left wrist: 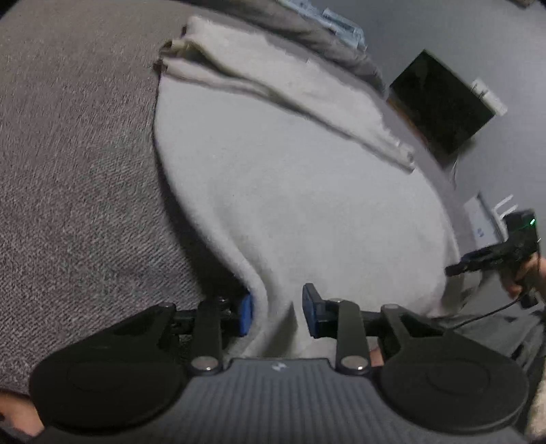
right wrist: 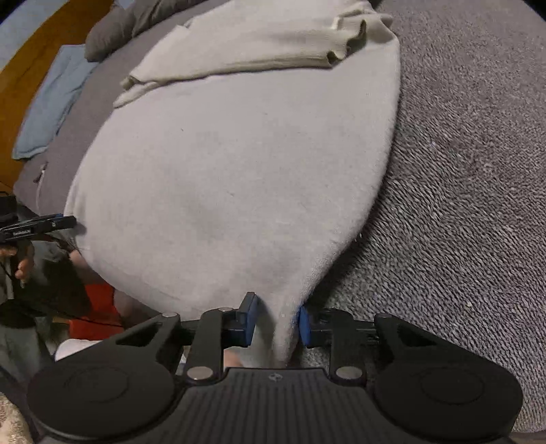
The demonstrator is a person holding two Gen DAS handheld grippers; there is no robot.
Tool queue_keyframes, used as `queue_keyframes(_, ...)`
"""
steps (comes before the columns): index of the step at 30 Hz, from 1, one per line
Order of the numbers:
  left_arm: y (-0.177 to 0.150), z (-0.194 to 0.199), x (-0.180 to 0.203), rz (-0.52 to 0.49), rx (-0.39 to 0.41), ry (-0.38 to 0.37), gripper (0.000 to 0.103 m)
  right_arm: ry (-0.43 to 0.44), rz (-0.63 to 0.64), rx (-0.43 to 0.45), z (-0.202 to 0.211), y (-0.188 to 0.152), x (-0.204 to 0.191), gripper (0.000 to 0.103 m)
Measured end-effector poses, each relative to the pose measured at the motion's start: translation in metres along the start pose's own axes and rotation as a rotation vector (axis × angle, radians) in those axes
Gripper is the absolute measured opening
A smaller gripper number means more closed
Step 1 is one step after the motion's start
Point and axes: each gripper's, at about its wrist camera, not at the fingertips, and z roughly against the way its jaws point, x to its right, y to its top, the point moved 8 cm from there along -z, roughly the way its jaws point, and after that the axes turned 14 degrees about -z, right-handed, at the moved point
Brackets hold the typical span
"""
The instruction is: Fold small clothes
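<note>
A pale cream knit garment lies spread on a grey textured bed cover, a sleeve folded across its far part. My left gripper has its blue pads on either side of the garment's near left corner, with a gap between pads and cloth bunched in it. My right gripper stands the same way at the near right corner of the garment. Each gripper shows in the other's view: the right in the left wrist view, the left in the right wrist view.
A folded light blue cloth and grey pillows lie at the far side of the bed. A dark screen stands by the grey wall. An orange-red item sits below the bed edge.
</note>
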Motion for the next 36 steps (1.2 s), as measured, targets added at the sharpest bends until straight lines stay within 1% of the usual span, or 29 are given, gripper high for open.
queue_keyframes(2, -0.01, -0.006, -0.005, 0.026, -0.043, -0.012, 0.026, -0.002, -0.015, -0.019, -0.003, -0.002, 0.002, 0.029)
queue_keyframes(3, -0.01, -0.005, -0.005, 0.029, -0.033, -0.016, 0.026, -0.001, -0.019, -0.026, -0.005, -0.003, 0.003, 0.029)
queue_keyframes(5, -0.01, -0.005, -0.006, 0.027, -0.037, -0.018, 0.026, 0.005, -0.027, -0.03, -0.005, -0.002, 0.004, 0.031)
queue_keyframes(7, -0.007, -0.004, -0.004, 0.029, -0.035, -0.018, 0.026, 0.023, -0.045, -0.027, -0.004, 0.0, 0.002, 0.037)
queue_keyframes(9, -0.007, -0.008, -0.003, 0.014, -0.037, -0.012, 0.026, 0.028, -0.06, -0.023, -0.005, 0.001, 0.001, 0.038)
queue_keyframes(11, -0.01, -0.008, -0.002, -0.002, -0.033, -0.01, 0.026, 0.01, -0.043, -0.025, -0.009, 0.0, 0.003, 0.038)
queue_keyframes(12, -0.009, -0.008, -0.002, -0.007, -0.032, -0.009, 0.023, 0.001, -0.033, -0.022, -0.01, -0.001, 0.001, 0.038)
queue_keyframes(13, -0.008, -0.007, -0.001, -0.01, -0.033, -0.003, 0.011, -0.011, -0.023, -0.015, -0.011, 0.0, -0.002, 0.034)
queue_keyframes(14, -0.007, -0.008, 0.001, -0.01, -0.028, -0.005, 0.008, -0.029, -0.01, -0.006, -0.01, 0.001, -0.005, 0.029)
queue_keyframes(15, -0.005, -0.006, 0.002, 0.003, -0.019, -0.025, 0.007, -0.041, 0.007, 0.007, -0.007, 0.001, -0.007, 0.014)
queue_keyframes(16, -0.003, -0.003, 0.002, 0.011, -0.01, -0.038, 0.007, -0.038, 0.016, 0.023, -0.002, 0.003, -0.008, 0.007)
queue_keyframes(18, 0.004, 0.004, 0.002, 0.004, 0.008, -0.057, 0.007, 0.009, 0.031, 0.063, 0.012, 0.006, -0.014, 0.007)
queue_keyframes(19, 0.008, 0.007, 0.001, 0.008, 0.02, -0.066, 0.006, 0.032, 0.037, 0.098, 0.02, 0.01, -0.018, 0.007)
queue_keyframes(24, 0.048, 0.03, -0.006, 0.057, 0.144, -0.115, 0.006, 0.136, -0.005, 0.253, 0.054, 0.034, -0.031, 0.007)
queue_keyframes(26, 0.069, 0.04, -0.01, 0.06, 0.189, -0.122, 0.006, 0.154, -0.012, 0.297, 0.068, 0.045, -0.031, 0.007)
queue_keyframes(30, 0.115, 0.051, -0.03, 0.119, 0.291, -0.103, 0.003, 0.187, -0.023, 0.375, 0.092, 0.076, -0.042, 0.006)
queue_keyframes(32, 0.139, 0.047, -0.036, 0.142, 0.325, -0.088, 0.003, 0.197, -0.041, 0.419, 0.104, 0.095, -0.04, 0.006)
queue_keyframes(34, 0.159, 0.046, -0.049, 0.147, 0.347, -0.06, 0.003, 0.197, -0.063, 0.469, 0.113, 0.114, -0.04, 0.006)
queue_keyframes(36, 0.175, 0.046, -0.062, 0.158, 0.377, -0.03, 0.003, 0.173, -0.102, 0.532, 0.121, 0.133, -0.034, 0.006)
